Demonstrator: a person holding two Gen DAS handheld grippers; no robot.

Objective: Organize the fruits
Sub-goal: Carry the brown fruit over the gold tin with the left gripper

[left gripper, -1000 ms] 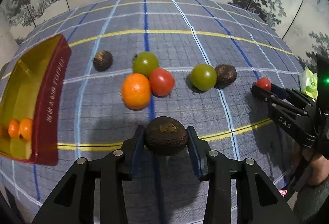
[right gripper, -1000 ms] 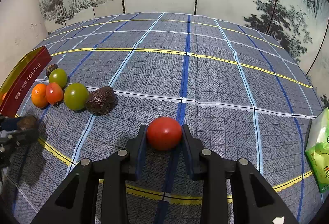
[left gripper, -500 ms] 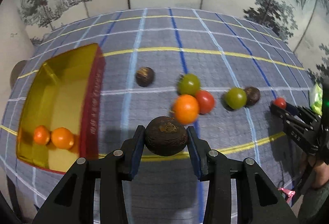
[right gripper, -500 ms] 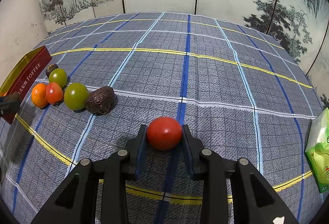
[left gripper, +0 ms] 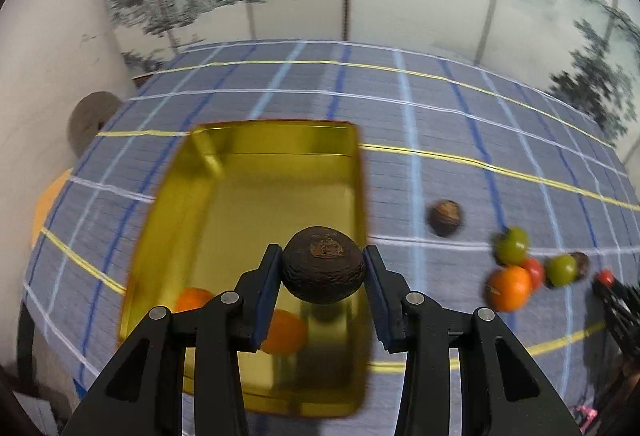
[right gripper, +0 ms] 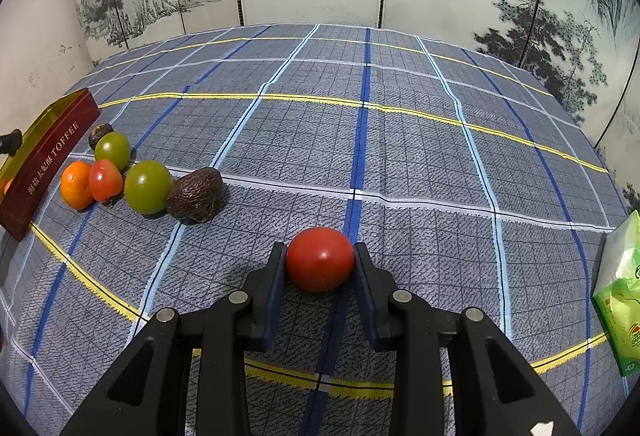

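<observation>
My left gripper (left gripper: 323,268) is shut on a dark brown wrinkled fruit (left gripper: 323,270) and hangs above the gold tin tray (left gripper: 224,204). Two oranges (left gripper: 284,332) lie in the tray's near end, partly hidden by my fingers. My right gripper (right gripper: 320,260) is shut on a red tomato (right gripper: 320,258) just over the plaid cloth. On the cloth to its left lie an orange (right gripper: 75,185), a red tomato (right gripper: 105,180), two green tomatoes (right gripper: 147,187) and two dark fruits (right gripper: 195,194), beside the tray's red "TOFFEE" wall (right gripper: 48,160).
A green packet (right gripper: 620,296) lies at the cloth's right edge. Painted screen panels stand behind the table, and a white wall is on the left. A round grey object (left gripper: 90,120) and something orange sit past the table's left edge.
My left gripper has carried the dark fruit leftward and a little up, from over the cloth to above the tray. The right gripper and its tomato have stayed put.
</observation>
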